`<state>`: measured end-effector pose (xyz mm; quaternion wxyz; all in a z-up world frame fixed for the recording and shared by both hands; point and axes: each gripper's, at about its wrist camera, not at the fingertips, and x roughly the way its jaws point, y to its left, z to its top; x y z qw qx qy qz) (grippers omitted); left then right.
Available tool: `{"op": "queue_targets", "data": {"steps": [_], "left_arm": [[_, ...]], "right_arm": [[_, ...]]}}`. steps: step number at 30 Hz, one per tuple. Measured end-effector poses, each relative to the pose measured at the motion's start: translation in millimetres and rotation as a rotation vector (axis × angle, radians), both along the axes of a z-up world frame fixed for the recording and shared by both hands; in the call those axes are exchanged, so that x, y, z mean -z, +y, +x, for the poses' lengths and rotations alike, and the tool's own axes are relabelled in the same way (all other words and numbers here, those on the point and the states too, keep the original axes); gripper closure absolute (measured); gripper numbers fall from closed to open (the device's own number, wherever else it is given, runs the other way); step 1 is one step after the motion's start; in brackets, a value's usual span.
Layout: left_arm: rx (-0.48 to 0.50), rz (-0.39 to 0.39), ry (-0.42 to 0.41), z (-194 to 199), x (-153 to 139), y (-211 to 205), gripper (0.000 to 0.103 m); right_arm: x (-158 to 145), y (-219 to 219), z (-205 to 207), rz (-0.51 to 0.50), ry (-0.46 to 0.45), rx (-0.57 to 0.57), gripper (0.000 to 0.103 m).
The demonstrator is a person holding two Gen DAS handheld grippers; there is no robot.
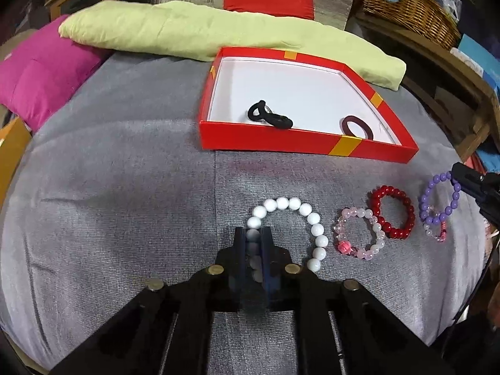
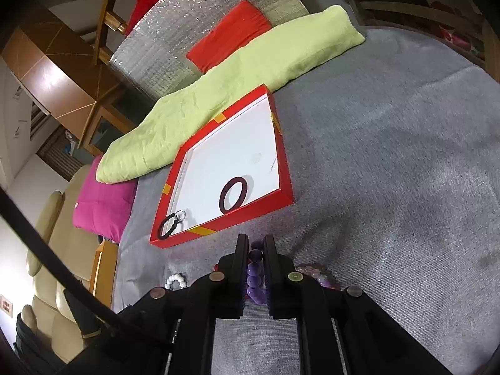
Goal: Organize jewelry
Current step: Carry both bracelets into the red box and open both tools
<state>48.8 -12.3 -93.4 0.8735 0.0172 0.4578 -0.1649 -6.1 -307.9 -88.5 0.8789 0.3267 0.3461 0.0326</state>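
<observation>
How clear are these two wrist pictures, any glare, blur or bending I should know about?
Left wrist view: strong fisheye bending curves the grey bedspread and red box; the white bead bracelet is sharp where it lies free but blurred between the left gripper fingers. Right wrist view: tilted, dark corners, bright box floor without harsh glare; purple bead bracelet in the right gripper is fairly sharp.

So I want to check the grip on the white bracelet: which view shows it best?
The left wrist view: the white bracelet lies nearly whole, one side between the left gripper fingers. The right wrist view shows only a few beads.
</observation>
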Motion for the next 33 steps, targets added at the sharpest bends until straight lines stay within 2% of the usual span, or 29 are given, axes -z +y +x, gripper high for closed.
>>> {"op": "queue_targets", "data": {"steps": [4,8,10,18,26,33], "left_arm": [[-0.017,-0.002,-0.043,-3,-9,4,0.094],[-0.018,-0.052,-0.099,-9,-26,9,0.094],[-0.007,-0.072,-0.152,-15,-38,10,0.094],[0.019,-0.125,-0.27,-24,-68,13,0.094],[0.039,-0.156,-0.29,-12,-86,12,0.094],[0.051,-0.144,-0.279,33,-96,-9,0.094]], "right_arm": [[-3,-1,-2,0.01,-0.019,0.001,0.093],[-8,2,-4,0.017,-0.054,-0.01,0.093],[-11,4,-5,0.016,-0.075,-0.016,0.093],[-23,12,-4,0.018,-0.143,-0.04,0.093],[-39,16,7,0.015,-0.212,-0.05,0.093],[-41,14,55,0.035,-0.217,-0.024,0.093]]}}
